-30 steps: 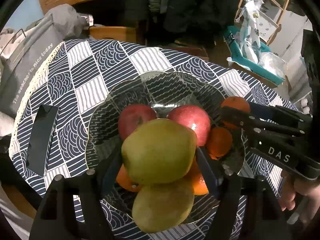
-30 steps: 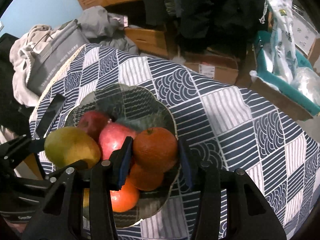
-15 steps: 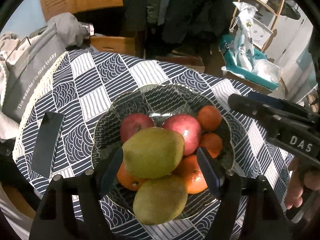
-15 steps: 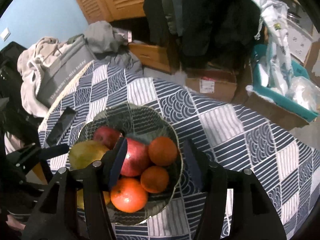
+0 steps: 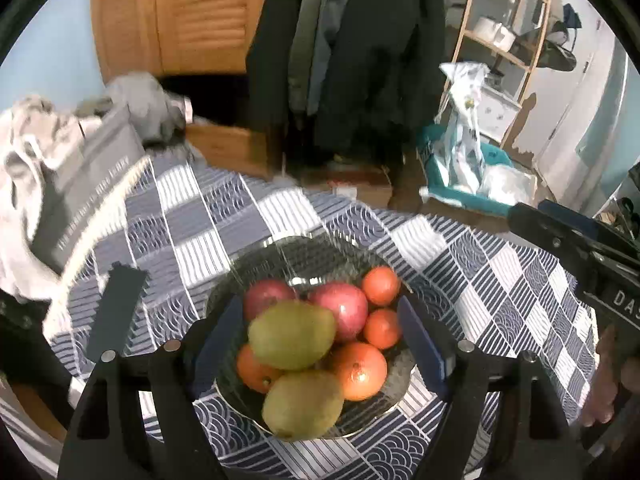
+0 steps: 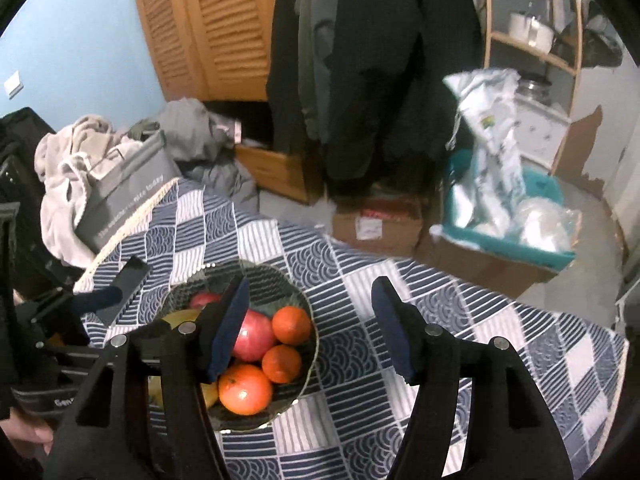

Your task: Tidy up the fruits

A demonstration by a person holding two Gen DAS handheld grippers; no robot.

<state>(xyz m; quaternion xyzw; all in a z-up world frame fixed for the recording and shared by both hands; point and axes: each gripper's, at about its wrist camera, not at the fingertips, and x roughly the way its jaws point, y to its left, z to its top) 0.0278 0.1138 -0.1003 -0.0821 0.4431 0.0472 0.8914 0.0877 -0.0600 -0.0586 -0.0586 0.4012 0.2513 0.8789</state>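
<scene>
On the patterned tablecloth, the glass bowl sits toward the near edge, its front rim close to where the cloth drops away. Checked cloth lies open to the right of the bowl and behind it; to the left a dark flat slab lies near the bowl, and a grey bag leans at the far left edge.

All the fruit is in the bowl. Two green-yellow pears are stacked at the front: the upper pear lies with its long axis across the view, resting on the lower pear and on the oranges. Two red apples sit behind them. The large orange touches the lower pear, and two smaller oranges line the right rim.

The left gripper hovers above the pile with its jaws spread wide, holding nothing. The right gripper is also released and empty, its jaws set wide over the bowl's right rim and the bare cloth beside it.

Compared with a second ago, both grippers have let go and pulled up and back: the upper pear and the far orange, then between the fingers, now rest free in the bowl.
</scene>
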